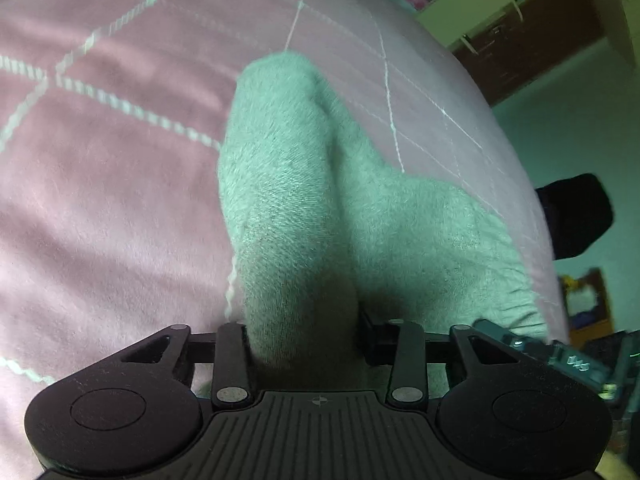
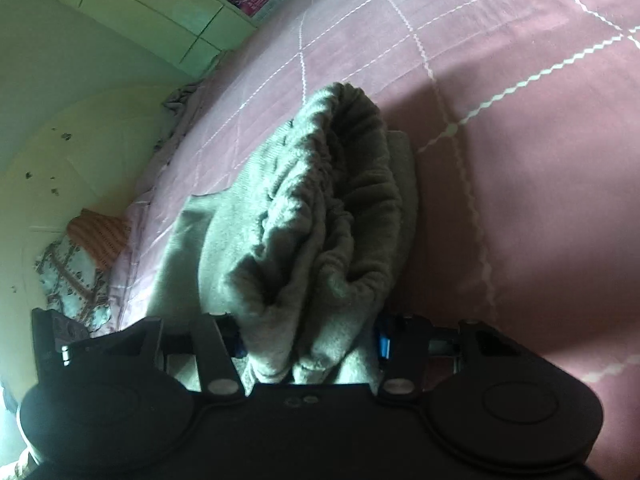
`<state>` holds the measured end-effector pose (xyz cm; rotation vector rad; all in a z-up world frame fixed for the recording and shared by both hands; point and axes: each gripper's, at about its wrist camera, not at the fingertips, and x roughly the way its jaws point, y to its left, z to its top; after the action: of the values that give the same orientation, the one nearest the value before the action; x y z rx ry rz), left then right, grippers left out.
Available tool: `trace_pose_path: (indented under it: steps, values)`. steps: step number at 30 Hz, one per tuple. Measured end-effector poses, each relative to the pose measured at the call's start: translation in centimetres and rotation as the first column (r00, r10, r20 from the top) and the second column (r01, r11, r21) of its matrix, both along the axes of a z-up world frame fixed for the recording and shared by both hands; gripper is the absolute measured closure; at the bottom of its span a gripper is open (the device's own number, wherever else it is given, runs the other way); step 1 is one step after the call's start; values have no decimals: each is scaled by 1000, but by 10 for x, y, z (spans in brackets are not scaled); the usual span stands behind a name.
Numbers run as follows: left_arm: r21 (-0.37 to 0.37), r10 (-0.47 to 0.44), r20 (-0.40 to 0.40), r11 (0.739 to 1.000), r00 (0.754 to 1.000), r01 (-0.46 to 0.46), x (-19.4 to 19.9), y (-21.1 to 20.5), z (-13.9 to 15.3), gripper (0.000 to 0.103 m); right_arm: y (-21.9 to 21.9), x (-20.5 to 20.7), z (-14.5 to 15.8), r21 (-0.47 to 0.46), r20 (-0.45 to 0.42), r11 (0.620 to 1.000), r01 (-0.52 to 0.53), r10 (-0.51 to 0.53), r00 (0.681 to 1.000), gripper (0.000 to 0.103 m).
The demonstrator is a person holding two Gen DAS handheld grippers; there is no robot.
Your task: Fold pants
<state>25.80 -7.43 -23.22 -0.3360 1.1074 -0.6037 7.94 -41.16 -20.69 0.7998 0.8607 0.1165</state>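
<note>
Grey-green fleece pants lie on a pink bedspread. My left gripper is shut on a bunched fold of the pants, and the cloth rises out of the jaws and hides the fingertips. In the right wrist view my right gripper is shut on the gathered elastic waistband of the pants, lifted in a thick bundle above the bedspread. More of the pants lies flat on the bed to its left.
The bed's edge curves down the right of the left wrist view, with a dark object and a wardrobe beyond. In the right wrist view a wall and patterned pillows lie to the left.
</note>
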Motion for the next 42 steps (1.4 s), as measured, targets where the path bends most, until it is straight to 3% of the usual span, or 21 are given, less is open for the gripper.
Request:
trace_pose_path:
  steps: [2, 12, 18, 23, 33, 35, 37, 40, 42]
  values:
    - [15, -9, 70, 1000, 998, 8, -7, -1, 17, 69, 9, -3, 14, -36, 11, 999, 14, -13, 1000, 51]
    - [-108, 58, 198, 993, 979, -37, 19, 2, 98, 70, 11, 16, 103, -27, 255, 1000, 15, -8, 967, 51]
    - [-70, 68, 295, 996, 953, -49, 65, -26, 132, 70, -4, 54, 131, -50, 330, 998, 35, -16, 944, 51]
    - [-5, 61, 311, 998, 948, -63, 94, -45, 131, 69, -22, 86, 122, -27, 324, 998, 63, -51, 945, 51]
    - [140, 39, 288, 987, 957, -82, 118, -70, 77, 69, -32, 122, 64, -48, 215, 994, 95, -83, 973, 51]
    - [215, 12, 268, 974, 963, -72, 113, -76, 58, 58, -37, 123, 45, -45, 165, 993, 105, -96, 982, 48]
    - [262, 20, 230, 962, 973, -82, 107, -74, 39, 37, -40, 121, 27, -59, 96, 991, 117, -111, 989, 43]
    - [259, 63, 238, 958, 969, -126, 95, -64, 41, 29, -39, 108, 16, -125, 49, 982, 141, -136, 990, 35]
    - [306, 83, 309, 934, 947, -182, 84, -61, 55, 29, -33, 101, 25, -176, 54, 974, 146, -138, 989, 34]
